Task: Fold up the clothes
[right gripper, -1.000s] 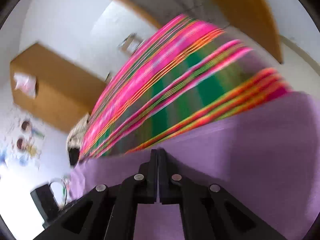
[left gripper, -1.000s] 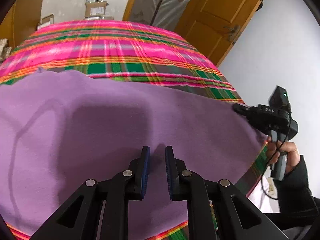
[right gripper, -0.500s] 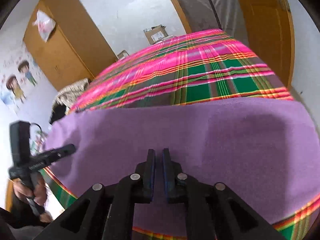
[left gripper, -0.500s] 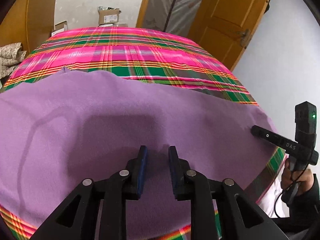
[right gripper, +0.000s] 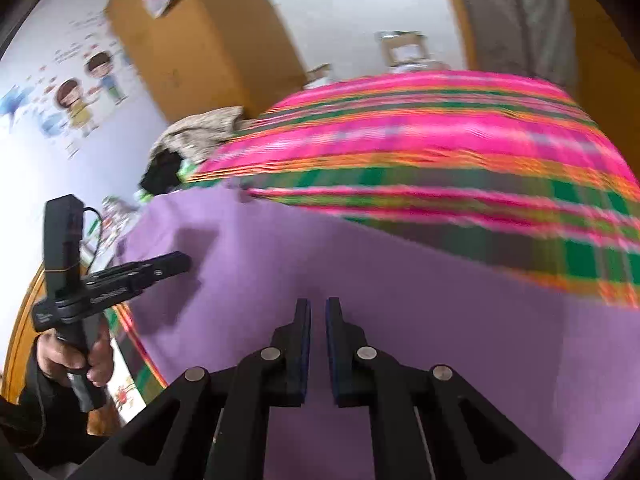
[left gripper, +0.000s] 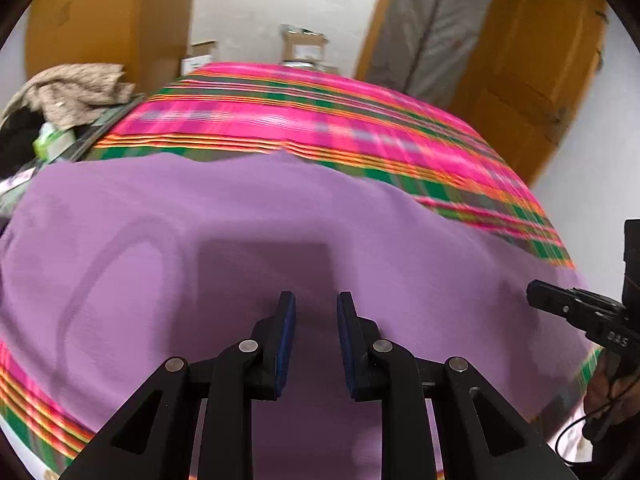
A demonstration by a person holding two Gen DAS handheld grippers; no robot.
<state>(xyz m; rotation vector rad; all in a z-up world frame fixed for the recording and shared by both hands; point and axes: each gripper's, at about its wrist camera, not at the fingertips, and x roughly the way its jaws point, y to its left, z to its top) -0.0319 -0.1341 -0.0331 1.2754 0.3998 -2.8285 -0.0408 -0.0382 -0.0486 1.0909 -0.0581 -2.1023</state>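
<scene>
The purple cloth (left gripper: 240,240) lies flat across the plaid bedspread (left gripper: 320,120). The left gripper (left gripper: 316,312) hovers above it, released, jaws apart and empty. The right gripper (right gripper: 318,312) has just been opening, only a narrow gap, nothing between its pads, over the cloth.

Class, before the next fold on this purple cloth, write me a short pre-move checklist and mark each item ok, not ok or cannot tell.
1. Purple cloth lies flat on the plaid bedspread: ok.
2. Left gripper empty, jaws apart, having just opened: ok.
3. Right gripper empty, narrow gap, just opening: ok.
4. Either gripper at a cloth edge ready to pinch: not ok, both hover over the middle.
5. Near hem placement: cannot tell, hidden behind grippers.
</scene>
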